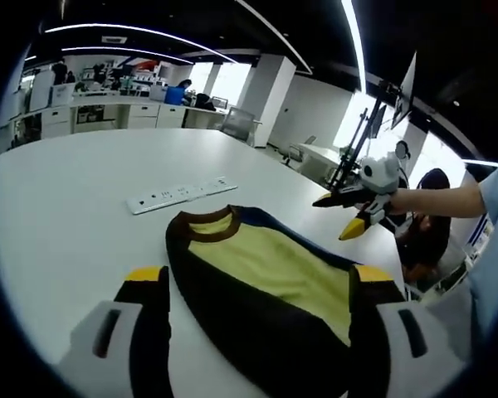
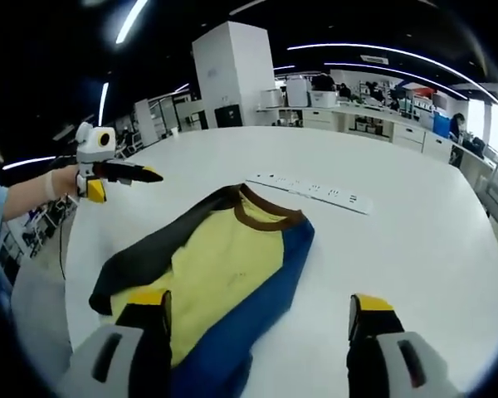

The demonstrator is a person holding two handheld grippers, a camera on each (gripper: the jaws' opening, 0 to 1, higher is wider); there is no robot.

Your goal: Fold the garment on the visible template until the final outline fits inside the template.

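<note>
On white table point(image 2: 415, 249): one garment point(image 2: 224, 274) | one power strip point(image 2: 311, 189) | two tools: left tool point(image 1: 257, 286), right tool point(image 2: 261, 315) agape, empty

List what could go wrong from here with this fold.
1. The garment lies narrow and bunched on the white table, so another fold may trap wrinkles.
2. No template outline is clearly visible, so judging the fit is uncertain.
3. The white power strip lies just beyond the collar; a dragged garment might catch it.

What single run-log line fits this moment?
garment: flat on table | left gripper: open, raised | right gripper: open, raised
</note>
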